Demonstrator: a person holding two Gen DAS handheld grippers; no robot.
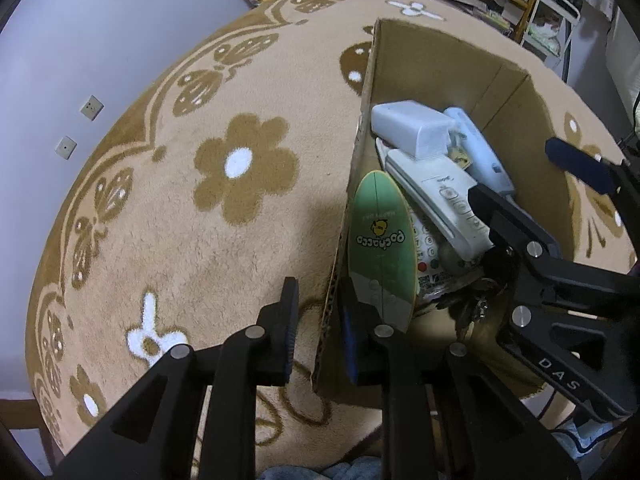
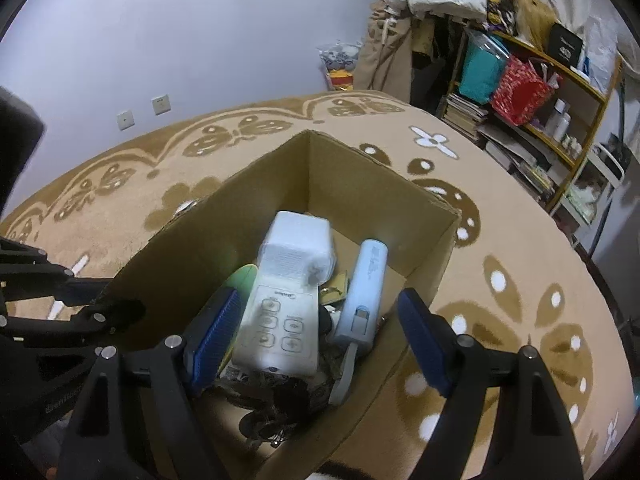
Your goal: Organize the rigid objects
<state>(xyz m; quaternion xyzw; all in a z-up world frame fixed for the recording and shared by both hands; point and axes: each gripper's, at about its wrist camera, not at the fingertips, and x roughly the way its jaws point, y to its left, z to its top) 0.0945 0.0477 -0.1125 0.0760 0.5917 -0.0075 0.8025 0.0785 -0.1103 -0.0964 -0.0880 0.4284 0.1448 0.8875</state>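
Observation:
An open cardboard box (image 1: 440, 60) stands on the carpet. Inside lie a white block (image 1: 412, 128), a white remote (image 1: 436, 196), a pale blue power bank (image 1: 476, 148), a bunch of keys (image 1: 472, 304) and a green oval board (image 1: 380, 240) that leans on the left wall. My left gripper (image 1: 318, 292) straddles that wall with a narrow gap, and carpet shows beside one pad. My right gripper (image 2: 320, 340) hangs wide open over the remote (image 2: 276, 320) and the power bank (image 2: 364, 292), holding nothing. It also shows in the left wrist view as the right gripper (image 1: 536, 188).
A tan carpet (image 1: 180, 240) with brown flowers and butterflies surrounds the box. Cluttered shelves (image 2: 520, 92) with books, bags and bottles stand at the far right. The pale wall (image 2: 160, 40) carries two sockets, and a plastic bag (image 2: 340, 64) leans against it.

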